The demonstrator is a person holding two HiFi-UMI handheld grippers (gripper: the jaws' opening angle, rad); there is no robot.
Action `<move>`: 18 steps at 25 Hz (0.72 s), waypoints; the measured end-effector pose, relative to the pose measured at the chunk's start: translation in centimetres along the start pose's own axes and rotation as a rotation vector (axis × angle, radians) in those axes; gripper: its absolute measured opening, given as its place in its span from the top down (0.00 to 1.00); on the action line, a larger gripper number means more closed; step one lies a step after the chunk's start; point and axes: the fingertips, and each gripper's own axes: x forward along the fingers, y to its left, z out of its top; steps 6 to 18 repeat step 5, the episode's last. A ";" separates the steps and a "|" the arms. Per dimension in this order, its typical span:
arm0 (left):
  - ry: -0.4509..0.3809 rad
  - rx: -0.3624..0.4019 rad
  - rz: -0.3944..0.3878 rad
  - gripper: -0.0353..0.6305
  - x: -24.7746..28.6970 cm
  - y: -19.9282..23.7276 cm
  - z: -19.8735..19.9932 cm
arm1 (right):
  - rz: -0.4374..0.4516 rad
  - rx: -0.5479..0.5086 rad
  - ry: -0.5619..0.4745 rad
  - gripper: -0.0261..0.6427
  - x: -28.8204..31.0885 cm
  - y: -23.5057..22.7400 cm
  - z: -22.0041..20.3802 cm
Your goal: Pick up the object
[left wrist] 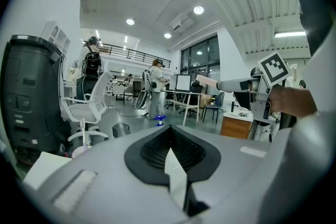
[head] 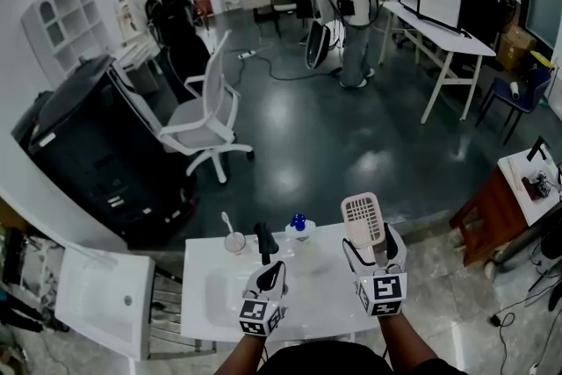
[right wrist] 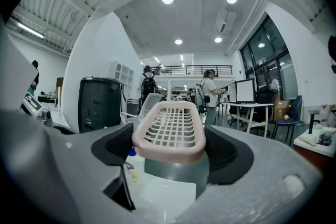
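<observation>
Basket (head: 362, 219), pink plastic with a slotted grid, sits pinched between the two jaws of the right tongs (head: 373, 252). The dark pads press on its long sides and its far end sticks out past the tips. In the right gripper view the basket (right wrist: 170, 131) fills the gap between the jaws of those tongs (right wrist: 170, 150). It is held up in the air above the right part of the white table (head: 325, 303), not resting on it. The left tongs (head: 264, 243) hover over the middle of the table with their jaws pressed together and nothing between them (left wrist: 169, 148). At the table's far edge stand a small bowl (head: 234, 243) and a blue-capped bottle (head: 299, 224).
</observation>
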 end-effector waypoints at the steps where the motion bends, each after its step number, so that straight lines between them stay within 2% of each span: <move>1: 0.000 0.000 0.001 0.92 0.0 0.1 0.0 | -0.001 -0.002 0.001 0.33 0.0 0.0 0.0; 18: 0.001 0.000 0.003 0.92 0.0 0.3 -0.1 | -0.003 -0.006 0.003 0.33 0.2 0.1 0.0</move>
